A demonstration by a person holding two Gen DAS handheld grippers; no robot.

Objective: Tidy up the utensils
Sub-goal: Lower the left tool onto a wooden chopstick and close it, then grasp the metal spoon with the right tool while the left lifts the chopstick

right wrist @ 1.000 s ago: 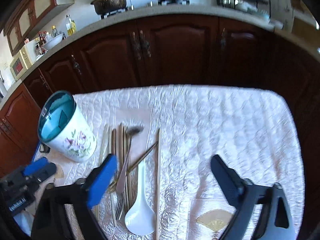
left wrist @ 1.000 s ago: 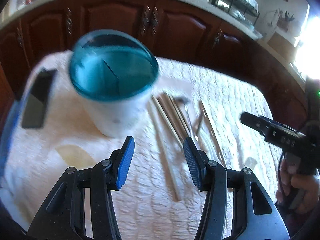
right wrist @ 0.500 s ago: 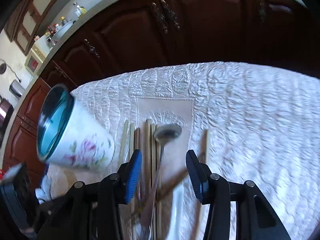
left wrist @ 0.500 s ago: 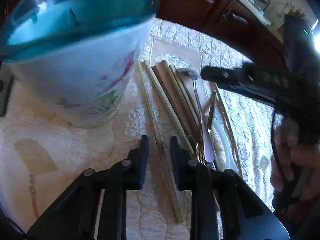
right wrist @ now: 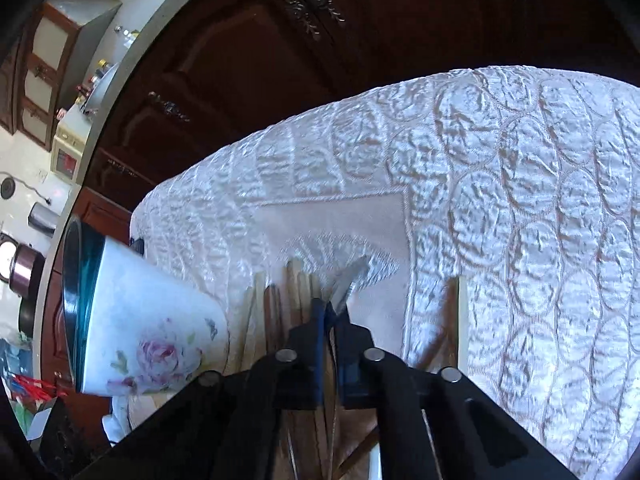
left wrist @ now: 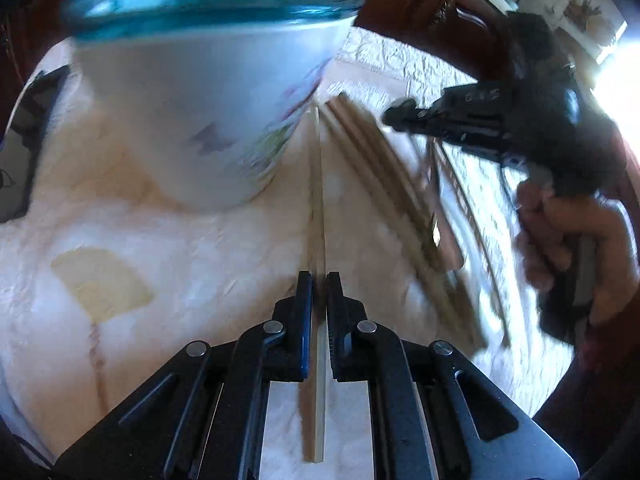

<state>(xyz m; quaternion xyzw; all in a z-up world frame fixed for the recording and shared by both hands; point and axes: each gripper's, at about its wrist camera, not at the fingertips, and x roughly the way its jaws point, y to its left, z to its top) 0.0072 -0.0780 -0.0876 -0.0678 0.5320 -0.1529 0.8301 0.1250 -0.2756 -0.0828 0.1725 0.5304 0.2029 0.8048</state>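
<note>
A white floral holder with a blue glass rim stands on the quilted cloth; it also shows in the right wrist view. My left gripper is shut on a pale chopstick lying just right of the holder. Several more chopsticks lie beside it. My right gripper is shut on a metal spoon, whose bowl sticks out past the fingertips above the chopstick pile. The right gripper and hand show in the left wrist view.
A lone pale chopstick lies right of the pile. A dark phone-like object lies at the cloth's left edge. Dark wooden cabinets stand behind the table. The quilted cloth stretches to the right.
Both grippers have come down and closed: the left on a chopstick next to the holder, the right on the spoon. Both were wide open a second ago.
</note>
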